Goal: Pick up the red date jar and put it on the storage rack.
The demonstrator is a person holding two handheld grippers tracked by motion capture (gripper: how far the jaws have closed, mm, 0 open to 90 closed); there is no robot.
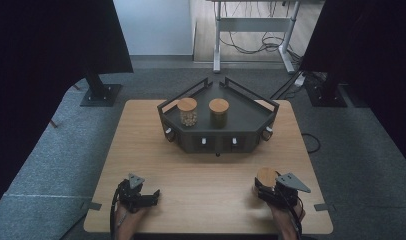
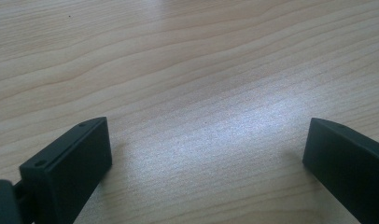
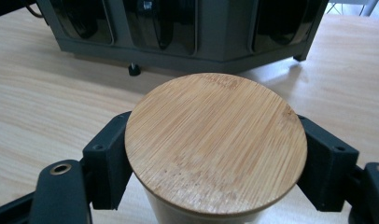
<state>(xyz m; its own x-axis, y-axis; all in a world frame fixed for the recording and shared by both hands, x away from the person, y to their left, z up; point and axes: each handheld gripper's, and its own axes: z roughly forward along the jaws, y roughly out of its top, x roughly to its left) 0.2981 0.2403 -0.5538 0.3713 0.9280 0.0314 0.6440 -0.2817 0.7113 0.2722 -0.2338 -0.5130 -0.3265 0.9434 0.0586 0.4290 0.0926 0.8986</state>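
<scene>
A jar with a round bamboo lid [image 3: 215, 140] stands on the wooden table [image 1: 201, 170] near its front right, also seen as the jar [image 1: 266, 176] from above. My right gripper [image 3: 216, 161] is shut on it, its black pads [image 3: 108, 156] pressing the jar just under the lid on both sides; the right gripper [image 1: 266, 187] is held by a hand at the table's front edge. My left gripper [image 1: 152, 196] rests low at the front left, and the left gripper [image 2: 206, 140] stands open over bare wood with nothing between its jaws.
A dark, angular rack [image 1: 251, 117] sits at the table's far middle, with small knobbed drawers along its front. On top stand a clear jar with pale contents [image 1: 187, 112] and a dark jar [image 1: 218, 112], both bamboo-lidded. The rack's front [image 3: 211, 28] is just beyond the held jar.
</scene>
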